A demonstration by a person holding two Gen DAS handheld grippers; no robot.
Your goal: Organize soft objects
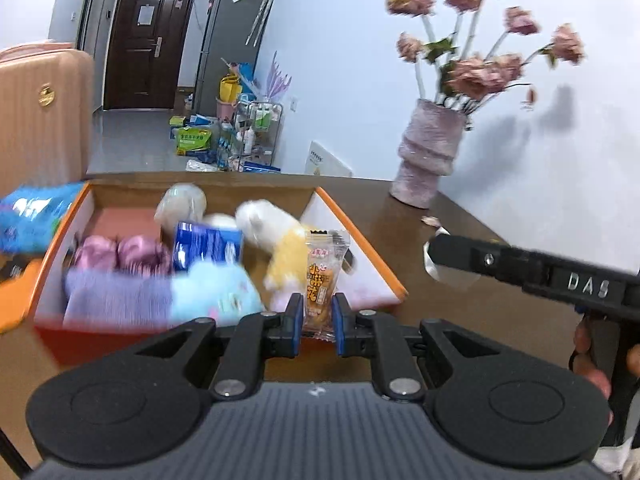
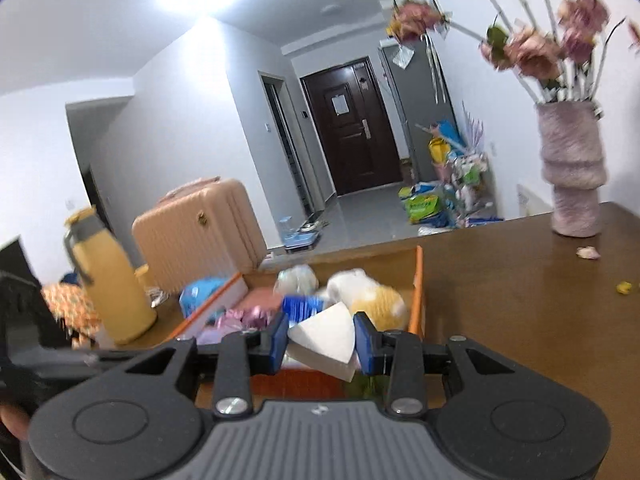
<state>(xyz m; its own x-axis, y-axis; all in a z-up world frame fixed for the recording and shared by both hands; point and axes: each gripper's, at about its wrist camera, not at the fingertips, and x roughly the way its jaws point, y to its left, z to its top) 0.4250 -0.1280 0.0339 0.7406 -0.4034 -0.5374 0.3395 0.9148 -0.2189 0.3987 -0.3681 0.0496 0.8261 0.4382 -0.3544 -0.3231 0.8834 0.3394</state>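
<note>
Where the orange-edged box (image 1: 362,250) sits on the brown worktop (image 1: 480,292), the soft things are piled inside it: a yellow and white plush toy (image 1: 280,252), a blue tissue pack (image 1: 208,246), two shiny pink bundles (image 1: 124,254), a lilac cloth (image 1: 116,300) and a pale blue plush (image 1: 218,294). All of these are smeared by motion, so their shapes are hard to make out, and the box's near wall is partly hidden behind the tools.

Above the box's near edge, the left tongs (image 1: 318,314) are pinching a small clear snack packet (image 1: 322,280) upright between the blue pads; its lower end is hidden between the jaws. Beside them, the right tongs (image 2: 320,342) grip a white wedge-shaped paper thing (image 2: 326,340), whose underside is covered by the tool; what it is I cannot tell. From the left camera only one black finger of the right tool shows, with a bit of white at its tip.

Further out, a pink ribbed vase (image 1: 428,152) of faded pink flowers (image 1: 476,72) stands near the wall, with small scraps (image 2: 588,253) lying on the wood near it. Left of the box a yellow flask (image 2: 108,280) stands, and a pink suitcase (image 2: 200,228) is partly cut off behind.
</note>
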